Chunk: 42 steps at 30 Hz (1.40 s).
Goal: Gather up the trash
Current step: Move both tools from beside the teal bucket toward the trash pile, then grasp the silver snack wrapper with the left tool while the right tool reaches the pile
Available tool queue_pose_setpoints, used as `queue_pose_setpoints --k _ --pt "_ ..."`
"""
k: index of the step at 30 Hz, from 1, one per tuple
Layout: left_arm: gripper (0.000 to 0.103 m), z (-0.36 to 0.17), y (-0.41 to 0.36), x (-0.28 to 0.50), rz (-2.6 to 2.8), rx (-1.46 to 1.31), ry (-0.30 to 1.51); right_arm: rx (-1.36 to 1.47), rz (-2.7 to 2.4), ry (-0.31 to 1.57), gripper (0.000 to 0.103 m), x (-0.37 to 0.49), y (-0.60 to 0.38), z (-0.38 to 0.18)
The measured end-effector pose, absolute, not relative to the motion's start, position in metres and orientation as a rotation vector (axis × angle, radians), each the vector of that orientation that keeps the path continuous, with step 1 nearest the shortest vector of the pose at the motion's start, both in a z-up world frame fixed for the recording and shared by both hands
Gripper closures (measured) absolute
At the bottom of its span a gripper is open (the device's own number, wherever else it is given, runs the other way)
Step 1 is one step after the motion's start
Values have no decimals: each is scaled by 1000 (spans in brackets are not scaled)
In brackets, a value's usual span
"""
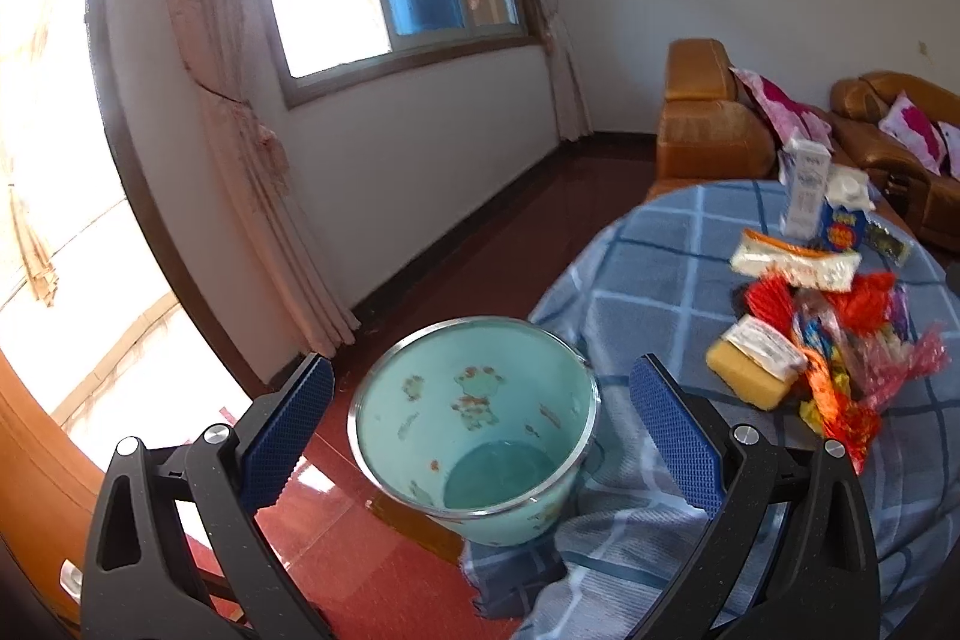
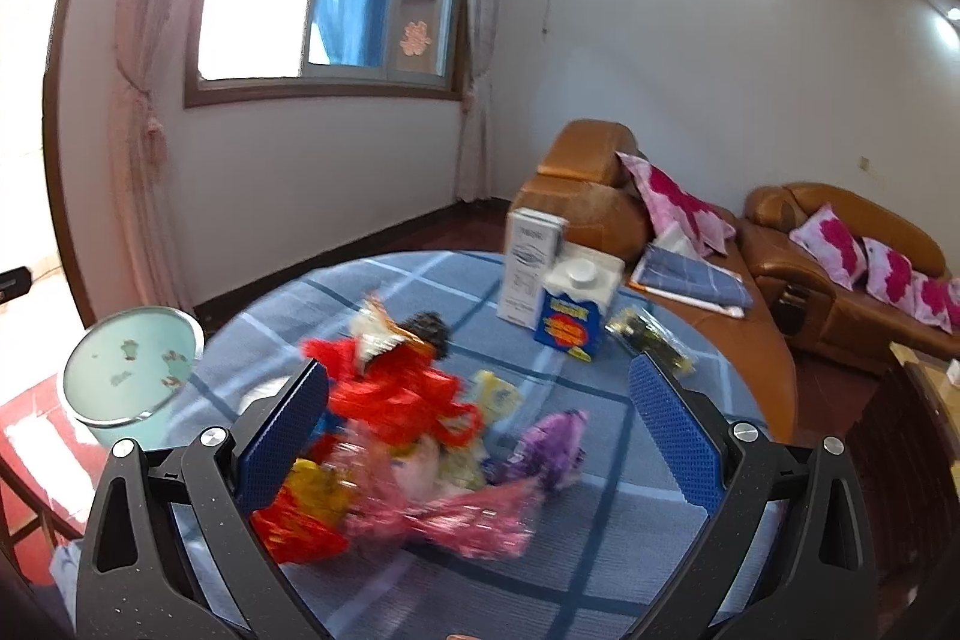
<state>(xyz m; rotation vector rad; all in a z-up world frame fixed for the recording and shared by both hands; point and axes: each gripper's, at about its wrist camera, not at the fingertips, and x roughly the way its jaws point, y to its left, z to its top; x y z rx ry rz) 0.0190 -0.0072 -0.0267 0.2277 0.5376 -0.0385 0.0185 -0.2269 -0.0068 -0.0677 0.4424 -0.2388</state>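
Observation:
A pale green waste bin [image 1: 474, 424] with a metal rim stands beside the round table, looking empty; it also shows at the left in the right wrist view as the bin [image 2: 135, 370]. My left gripper [image 1: 480, 421] is open, its blue pads either side of the bin's mouth, not touching it. A heap of wrappers [image 2: 414, 436] in red, pink, yellow and purple lies on the blue checked tablecloth [image 2: 600, 532]. My right gripper [image 2: 480, 430] is open just above the heap, holding nothing. In the left wrist view the wrappers [image 1: 828, 340] lie to the right.
Two cartons, a white carton [image 2: 531, 274] and a blue carton [image 2: 576, 310], stand at the table's far side next to a dark foil packet [image 2: 654, 340]. Brown leather sofas [image 2: 840, 274] with pink cushions lie beyond. Red floor [image 1: 372, 568] surrounds the bin.

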Motion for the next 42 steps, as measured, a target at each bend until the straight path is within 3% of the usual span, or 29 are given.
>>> queue_pose_setpoints --k 22,31,33,35,36,38,40,41,42 --pt "6 -92 -141 71 -221 305 658 45 -415 549 6 1 -317 -69" --pt "8 -113 -165 90 -285 289 723 94 -409 565 13 3 -334 -80" --pt "15 -117 -169 92 -312 280 743 96 -406 571 13 3 -336 -83" --pt "35 -122 -172 94 -339 274 770 98 -403 573 13 3 -336 -84" --pt "40 -126 -174 96 -361 263 792 100 -401 572 13 3 -337 -85" --pt "68 -130 -174 96 -403 245 818 103 -399 572 13 2 -337 -85" --pt "72 -131 -175 94 -430 238 830 108 -396 572 13 3 -338 -86" --pt "83 -130 -175 93 -439 242 823 110 -394 572 13 3 -338 -86" --pt "86 -129 -176 92 -450 244 821 111 -394 571 13 2 -338 -86"
